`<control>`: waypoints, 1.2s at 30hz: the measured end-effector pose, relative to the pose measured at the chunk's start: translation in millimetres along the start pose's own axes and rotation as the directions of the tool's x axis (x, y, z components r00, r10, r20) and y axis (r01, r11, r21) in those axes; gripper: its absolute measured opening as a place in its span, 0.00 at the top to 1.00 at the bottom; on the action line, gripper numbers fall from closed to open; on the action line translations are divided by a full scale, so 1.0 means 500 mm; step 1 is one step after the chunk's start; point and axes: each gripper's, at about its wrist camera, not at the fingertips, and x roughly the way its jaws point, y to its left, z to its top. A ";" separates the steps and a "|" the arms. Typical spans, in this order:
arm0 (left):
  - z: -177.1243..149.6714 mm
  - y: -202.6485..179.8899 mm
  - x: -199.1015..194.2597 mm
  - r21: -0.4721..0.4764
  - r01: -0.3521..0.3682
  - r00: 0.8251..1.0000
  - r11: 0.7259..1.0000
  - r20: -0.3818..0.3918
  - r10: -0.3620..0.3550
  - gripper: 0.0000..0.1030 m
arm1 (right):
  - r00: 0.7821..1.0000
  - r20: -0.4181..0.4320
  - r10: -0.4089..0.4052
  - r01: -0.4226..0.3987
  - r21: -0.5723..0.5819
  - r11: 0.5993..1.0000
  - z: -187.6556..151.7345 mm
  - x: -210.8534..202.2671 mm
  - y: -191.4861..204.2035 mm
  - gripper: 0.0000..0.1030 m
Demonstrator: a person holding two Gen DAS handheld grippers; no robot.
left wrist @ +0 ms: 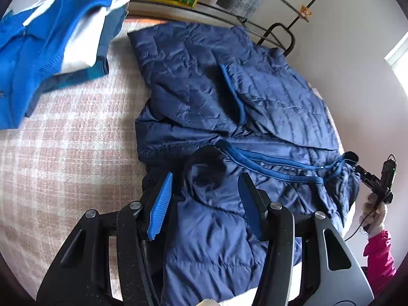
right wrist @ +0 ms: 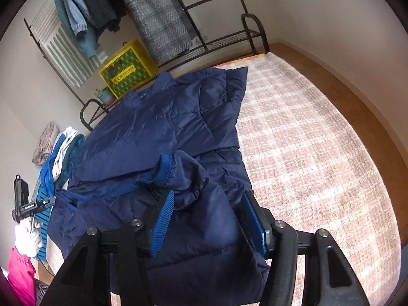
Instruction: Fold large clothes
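A navy quilted jacket [left wrist: 216, 107] lies on the plaid bed cover [left wrist: 63, 140], partly folded, with blue trim along its edges. My left gripper [left wrist: 204, 178] is open, its blue pads on either side of the jacket's near left corner. My right gripper [right wrist: 207, 196] is open over the near right corner of the jacket [right wrist: 153, 132]; fabric bulges between its pads. The right gripper also shows in the left wrist view [left wrist: 357, 164] at the jacket's far right edge. The left gripper shows small in the right wrist view [right wrist: 49, 201] at the jacket's left edge.
A pile of blue and white clothes [left wrist: 51, 38] sits on the bed's left. A black metal rack [right wrist: 204, 38] with hanging clothes and a yellow box [right wrist: 127, 71] stands behind the bed. Bare plaid cover [right wrist: 318, 153] extends to the right, wood floor [right wrist: 369, 102] beyond.
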 end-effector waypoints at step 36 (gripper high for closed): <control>0.230 -0.076 -0.125 0.151 -0.125 0.953 0.981 0.292 0.077 0.96 | 0.949 0.228 -0.217 0.245 -0.101 0.964 0.291 -0.013 0.185 0.96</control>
